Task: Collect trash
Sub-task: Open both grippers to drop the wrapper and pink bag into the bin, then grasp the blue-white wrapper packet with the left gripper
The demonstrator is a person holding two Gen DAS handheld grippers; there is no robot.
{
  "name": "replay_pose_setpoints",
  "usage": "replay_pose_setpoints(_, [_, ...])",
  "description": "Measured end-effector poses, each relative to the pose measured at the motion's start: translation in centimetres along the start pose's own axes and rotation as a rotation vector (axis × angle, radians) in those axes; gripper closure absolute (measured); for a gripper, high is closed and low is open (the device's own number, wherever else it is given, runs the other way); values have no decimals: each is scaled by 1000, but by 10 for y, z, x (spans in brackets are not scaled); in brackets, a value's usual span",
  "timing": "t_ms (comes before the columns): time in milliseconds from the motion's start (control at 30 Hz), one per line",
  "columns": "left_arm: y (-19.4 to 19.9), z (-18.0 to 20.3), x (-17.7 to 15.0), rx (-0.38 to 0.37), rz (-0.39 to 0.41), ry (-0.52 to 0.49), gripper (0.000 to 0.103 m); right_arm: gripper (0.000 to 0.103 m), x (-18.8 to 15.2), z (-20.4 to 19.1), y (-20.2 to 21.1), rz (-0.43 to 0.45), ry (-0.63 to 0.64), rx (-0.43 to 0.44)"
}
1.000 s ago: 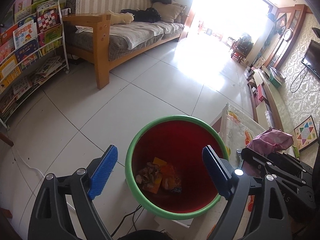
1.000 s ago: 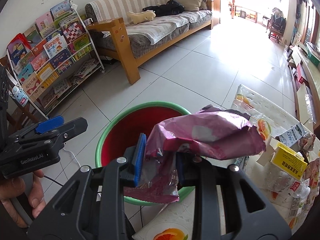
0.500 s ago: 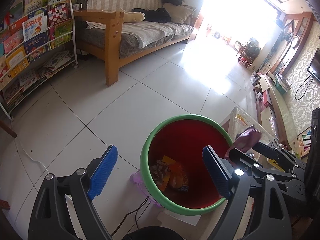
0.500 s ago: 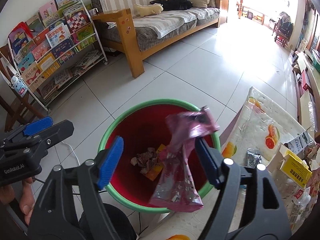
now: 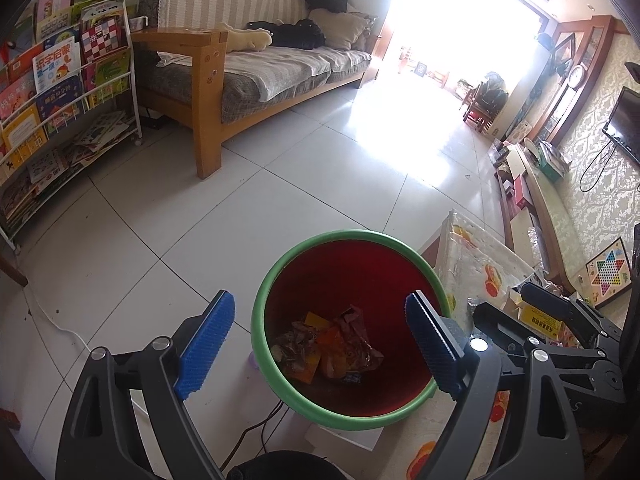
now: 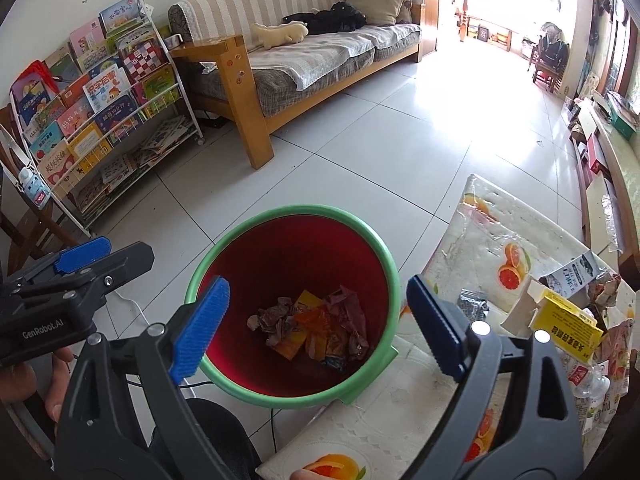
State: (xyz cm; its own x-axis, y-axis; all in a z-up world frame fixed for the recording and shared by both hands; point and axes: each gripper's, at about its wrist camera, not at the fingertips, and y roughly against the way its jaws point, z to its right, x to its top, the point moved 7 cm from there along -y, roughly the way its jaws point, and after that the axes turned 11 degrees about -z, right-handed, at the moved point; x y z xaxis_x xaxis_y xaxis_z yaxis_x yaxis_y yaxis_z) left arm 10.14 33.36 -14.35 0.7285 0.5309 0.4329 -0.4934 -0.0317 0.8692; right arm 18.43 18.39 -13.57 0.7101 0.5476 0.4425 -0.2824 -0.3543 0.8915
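A red bin with a green rim (image 6: 390, 272) (image 5: 276, 268) stands on the floor beside the table. Crumpled wrappers lie in its bottom, among them a dark pink wrapper (image 6: 352, 312) (image 5: 354, 322). My right gripper (image 6: 316, 324) is open and empty above the bin. My left gripper (image 5: 320, 340) is open and empty, also over the bin; it shows at the left of the right wrist view (image 6: 80, 260). More trash lies on the table: a yellow box (image 6: 568, 322), a white carton (image 6: 576, 274), a small foil packet (image 6: 472, 304).
The table has a fruit-print cloth (image 6: 492, 240) to the right of the bin. A wooden sofa (image 6: 304, 60) and a book rack (image 6: 100, 96) stand across the tiled floor. A cable (image 5: 60, 326) runs on the floor near the bin.
My right gripper opened and let go of the pink wrapper, which fell into the bin. Both grippers drew back a little from the bin.
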Motion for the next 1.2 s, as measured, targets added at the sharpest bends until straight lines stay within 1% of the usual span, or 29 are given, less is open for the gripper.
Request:
replay_pose_setpoints(100, [4, 12, -1, -2, 7, -22, 15, 12, -9, 14, 13, 15, -20, -8])
replay_pose_setpoints(233, [9, 40, -5, -25, 15, -71, 14, 10, -26, 39, 37, 41, -59, -26])
replay_pose_setpoints(300, [9, 59, -10, -42, 11, -101, 13, 8, -36, 55, 49, 55, -88, -37])
replay_pose_setpoints(400, [8, 90, -17, -69, 7, -152, 8, 5, -55, 84, 67, 76, -132, -75])
replay_pose_setpoints(500, [7, 124, -27, -96, -3, -208, 8, 5, -76, 116, 81, 83, -177, -125])
replay_pose_setpoints(600, [2, 156, -37, -118, -12, -263, 8, 5, -100, 150, 90, 78, -234, -157])
replay_pose_setpoints(733, [-8, 194, -50, -120, -24, -311, 8, 5, -132, 188, 98, 63, -286, -193])
replay_pose_setpoints(867, [-23, 223, -59, -97, -62, -352, 8, 5, -160, 225, 111, 84, -343, -233])
replay_pose_setpoints(933, [-31, 235, -61, -77, -79, -377, 8, 5, -170, 241, 115, 88, -370, -252])
replay_pose_setpoints(1000, [-40, 244, -62, -67, -92, -395, 8, 5, -181, 257, 117, 82, -401, -252])
replay_pose_setpoints(1067, [-47, 253, -63, -94, -107, -401, 8, 5, -191, 271, 118, 85, -417, -268])
replay_pose_setpoints(1133, [-56, 258, -62, -83, -106, -390, 8, 5, -198, 280, 119, 87, -410, -293])
replay_pose_setpoints(1200, [-65, 263, -62, -73, -93, -394, 8, 5, -204, 289, 118, 77, -408, -298])
